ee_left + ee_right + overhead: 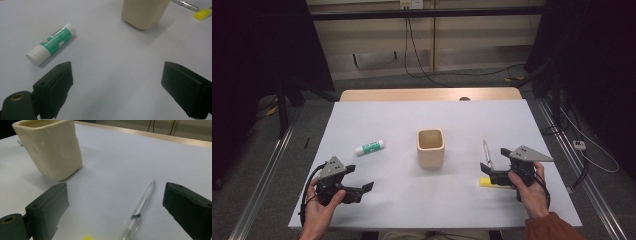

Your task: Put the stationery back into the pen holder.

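Because the right tongs (115, 210) are standing released astride the clear pen (140, 210), which is lying flat on the tabletop (412, 200) beside the cream cup (430, 147), a pickup seems likely; the left tongs (117, 87) are idling, released, near the glue stick (51, 43).

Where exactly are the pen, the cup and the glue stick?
pen (142, 203): right gripper view, middle of its clear barrel.
cup (430, 152): high view, front wall.
glue stick (53, 42): left gripper view, green label.
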`<state>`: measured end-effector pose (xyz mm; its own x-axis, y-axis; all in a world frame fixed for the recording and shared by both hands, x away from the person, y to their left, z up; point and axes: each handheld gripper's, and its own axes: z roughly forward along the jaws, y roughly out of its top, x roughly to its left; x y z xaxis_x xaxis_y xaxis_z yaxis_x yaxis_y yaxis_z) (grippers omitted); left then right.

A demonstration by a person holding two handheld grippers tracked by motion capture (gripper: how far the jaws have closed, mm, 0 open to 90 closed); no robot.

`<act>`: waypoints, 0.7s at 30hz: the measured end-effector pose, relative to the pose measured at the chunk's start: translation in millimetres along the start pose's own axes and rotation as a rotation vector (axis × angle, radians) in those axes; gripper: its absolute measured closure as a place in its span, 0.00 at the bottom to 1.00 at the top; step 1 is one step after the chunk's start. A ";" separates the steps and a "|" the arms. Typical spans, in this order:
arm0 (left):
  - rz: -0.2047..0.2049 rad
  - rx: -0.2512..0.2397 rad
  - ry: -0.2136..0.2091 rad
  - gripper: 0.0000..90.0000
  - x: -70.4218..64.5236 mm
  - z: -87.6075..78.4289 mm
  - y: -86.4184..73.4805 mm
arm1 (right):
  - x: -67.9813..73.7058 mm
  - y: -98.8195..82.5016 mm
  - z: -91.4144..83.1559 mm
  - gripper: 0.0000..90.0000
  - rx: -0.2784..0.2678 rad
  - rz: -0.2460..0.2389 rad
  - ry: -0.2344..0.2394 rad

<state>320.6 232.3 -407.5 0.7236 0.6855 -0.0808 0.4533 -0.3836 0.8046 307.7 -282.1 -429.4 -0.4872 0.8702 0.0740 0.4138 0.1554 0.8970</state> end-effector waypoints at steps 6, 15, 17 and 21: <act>0.001 0.049 -0.047 0.11 15.6 -5.0 3.2 | -0.7 -7.6 -12.0 0.06 0.004 0.004 0.000; 0.040 0.081 -0.019 0.10 44.0 -5.0 10.0 | 0.1 -13.9 -18.0 0.06 0.007 0.002 0.004; 0.046 0.084 -0.025 0.10 49.1 -5.0 12.2 | 0.3 -13.9 -17.1 0.06 0.006 -0.003 0.006; 0.083 0.105 -0.051 0.09 55.3 -3.5 17.6 | 0.3 -14.0 -16.4 0.06 0.008 -0.006 0.009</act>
<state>366.8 265.7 -395.7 0.7852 0.6173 -0.0480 0.4404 -0.5023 0.7442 289.2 -291.7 -434.8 -0.4970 0.8647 0.0723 0.4166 0.1646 0.8941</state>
